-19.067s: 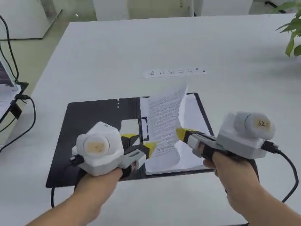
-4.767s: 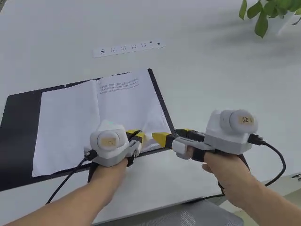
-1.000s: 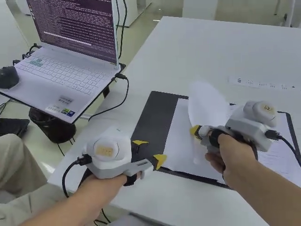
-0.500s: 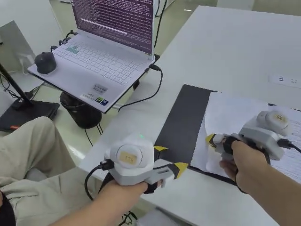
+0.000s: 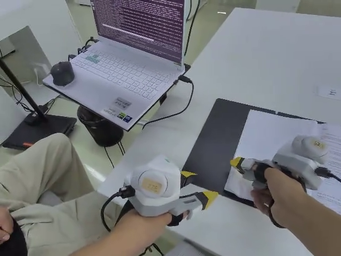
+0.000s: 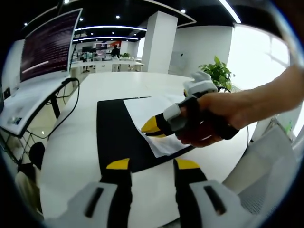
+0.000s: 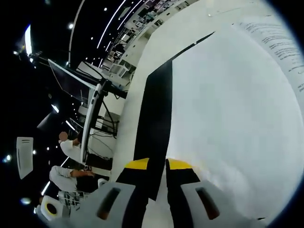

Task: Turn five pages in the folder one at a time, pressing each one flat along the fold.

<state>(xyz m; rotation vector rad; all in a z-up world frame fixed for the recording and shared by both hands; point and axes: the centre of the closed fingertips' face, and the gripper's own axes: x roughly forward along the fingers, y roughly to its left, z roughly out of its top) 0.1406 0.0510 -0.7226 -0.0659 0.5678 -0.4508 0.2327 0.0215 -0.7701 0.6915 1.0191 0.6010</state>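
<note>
White laminate covered the biggest thing in sight, one broad white table (image 5: 266, 48) that filled the head view from 12 to 4 o'clock. Off its edge at 11 o'clock stood one open silver laptop (image 5: 122, 58) with a text-filled screen. A single black cable (image 5: 178, 109) looped from it toward the table's edge.

One flat black folder (image 5: 213, 144) lay open on the table at 3 o'clock. One blank white page (image 5: 272, 133) rested on its left half, and a printed page (image 5: 331, 141) showed at the far right.

Two grippers were counted. The left gripper (image 5: 199, 185), at 6 o'clock, hung over the table's near edge, short of the folder. Its yellow-tipped jaws were spread wide and held nothing. The right gripper (image 5: 237, 162), at 4 o'clock, sat low over the near left edge of the blank white page. In the right gripper view its jaws stood a narrow slit apart, with the black cover showing between them and no paper seen pinched. The right hand (image 5: 279, 189) and its gripper hid the page's near corner in the head view.

One black computer mouse (image 5: 62, 73) lay at 9 o'clock of the laptop. One white power strip (image 5: 330, 92) lay on the table at 2 o'clock.
</note>
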